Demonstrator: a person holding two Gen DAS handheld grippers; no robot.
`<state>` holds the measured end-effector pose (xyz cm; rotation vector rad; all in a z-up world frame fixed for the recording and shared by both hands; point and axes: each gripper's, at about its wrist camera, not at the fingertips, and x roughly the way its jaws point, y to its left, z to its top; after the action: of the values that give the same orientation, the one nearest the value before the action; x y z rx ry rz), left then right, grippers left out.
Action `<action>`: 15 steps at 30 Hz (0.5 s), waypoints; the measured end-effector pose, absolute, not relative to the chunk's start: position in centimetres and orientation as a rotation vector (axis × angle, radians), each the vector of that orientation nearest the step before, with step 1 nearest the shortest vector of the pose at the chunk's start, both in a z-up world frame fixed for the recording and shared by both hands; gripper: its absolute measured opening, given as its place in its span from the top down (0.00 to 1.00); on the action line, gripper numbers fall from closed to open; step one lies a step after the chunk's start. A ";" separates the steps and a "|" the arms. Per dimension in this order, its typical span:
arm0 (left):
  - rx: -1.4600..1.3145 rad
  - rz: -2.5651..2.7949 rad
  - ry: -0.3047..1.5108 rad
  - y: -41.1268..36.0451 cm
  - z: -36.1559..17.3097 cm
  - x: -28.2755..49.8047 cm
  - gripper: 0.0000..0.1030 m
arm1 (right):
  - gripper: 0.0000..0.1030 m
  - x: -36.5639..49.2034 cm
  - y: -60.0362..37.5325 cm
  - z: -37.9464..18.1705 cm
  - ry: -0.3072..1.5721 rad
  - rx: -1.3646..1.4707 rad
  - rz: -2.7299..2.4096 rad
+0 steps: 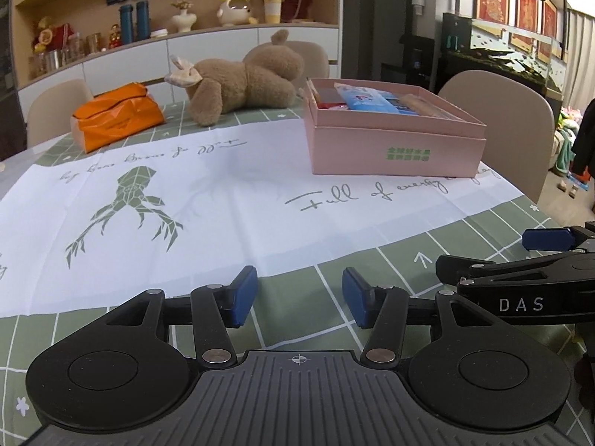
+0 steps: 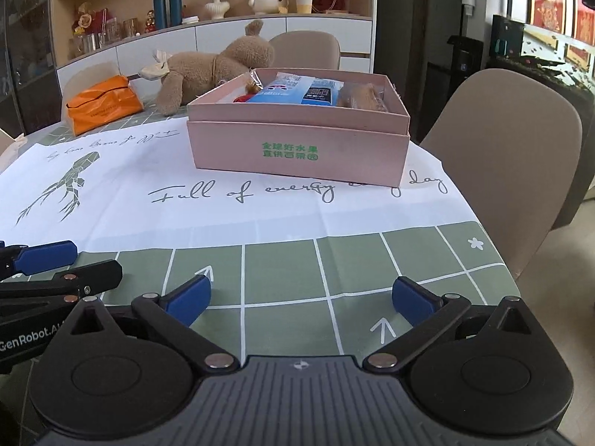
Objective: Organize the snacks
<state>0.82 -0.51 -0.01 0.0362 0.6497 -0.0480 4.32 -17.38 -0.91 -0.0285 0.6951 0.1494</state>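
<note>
Pink box [image 2: 297,148]: snacks already packed inside, so nothing's left loose.
Your left gripper [image 1: 299,299]: jaws apart, empty.
Your right gripper [image 2: 301,299]: jaws wide, empty.

Left gripper [image 1: 299,299]: two blue rectangular finger pads [image 1: 243,295] on black linkage arms, joined by silver round pivot pins to a pair of black disc-shaped housings. A grey ribbed plate between the housings bears a small white crosshair mark. Right gripper [image 2: 301,301]: same build, with blue pads [image 2: 412,299], black links, silver pins, grey ribbed plate and crosshair. White lettering "DAS" and "GenRobot.AI" appears on the black side bodies.
</note>
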 end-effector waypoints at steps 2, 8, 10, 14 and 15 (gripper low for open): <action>0.031 -0.048 0.650 -0.5 0.0 0.8 0.46 | 0.00 4.3 -17.4 -0.9 0.695 -0.028 0.149; 0.027 -0.049 0.651 -0.4 0.0 0.9 0.46 | 0.00 4.3 -17.4 -0.9 0.695 -0.028 0.149; 0.028 -0.049 0.651 -0.4 0.0 0.9 0.46 | 0.00 4.3 -17.4 -0.9 0.695 -0.028 0.149; 0.026 -0.050 0.651 -0.4 0.0 0.9 0.46 | 0.00 4.3 -17.4 -0.9 0.695 -0.028 0.149; 0.028 -0.049 0.651 -0.4 0.0 0.9 0.46 | 0.00 4.4 -17.4 -0.9 0.695 -0.028 0.149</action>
<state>0.87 -0.38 0.03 0.0278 0.6509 -0.0494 4.35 -17.41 -0.93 -0.0280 0.6948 0.1495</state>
